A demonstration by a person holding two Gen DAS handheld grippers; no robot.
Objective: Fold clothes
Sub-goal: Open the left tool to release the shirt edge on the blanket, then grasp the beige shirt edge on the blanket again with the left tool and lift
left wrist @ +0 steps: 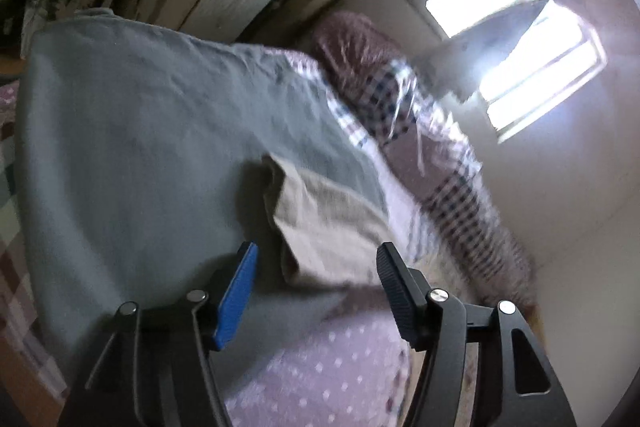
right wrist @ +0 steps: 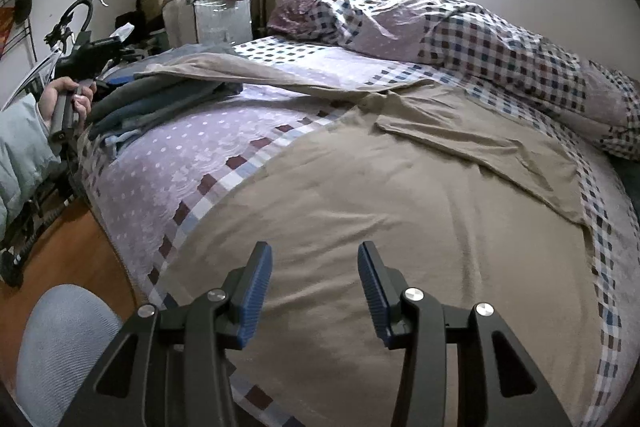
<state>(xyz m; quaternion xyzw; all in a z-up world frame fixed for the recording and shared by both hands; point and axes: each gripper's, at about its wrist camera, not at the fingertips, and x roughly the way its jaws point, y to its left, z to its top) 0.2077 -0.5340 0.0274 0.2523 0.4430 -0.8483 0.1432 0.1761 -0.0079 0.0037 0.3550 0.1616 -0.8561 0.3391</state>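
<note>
Beige garment (right wrist: 380,207) fills the right wrist view beneath the gaping, empty right gripper (right wrist: 315,287), while the left wrist view alone shows the grey garment (left wrist: 140,147) at frame left behind the likewise gaping left gripper (left wrist: 316,287).

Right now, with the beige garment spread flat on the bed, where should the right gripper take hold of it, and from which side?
Probably the near hem. The beige garment lies flat with its near edge just below the open right gripper, so a low approach from the bed's near side could slide one finger under that edge. Its middle offers no fold to pinch. The sleeve on the right is already folded in.
</note>
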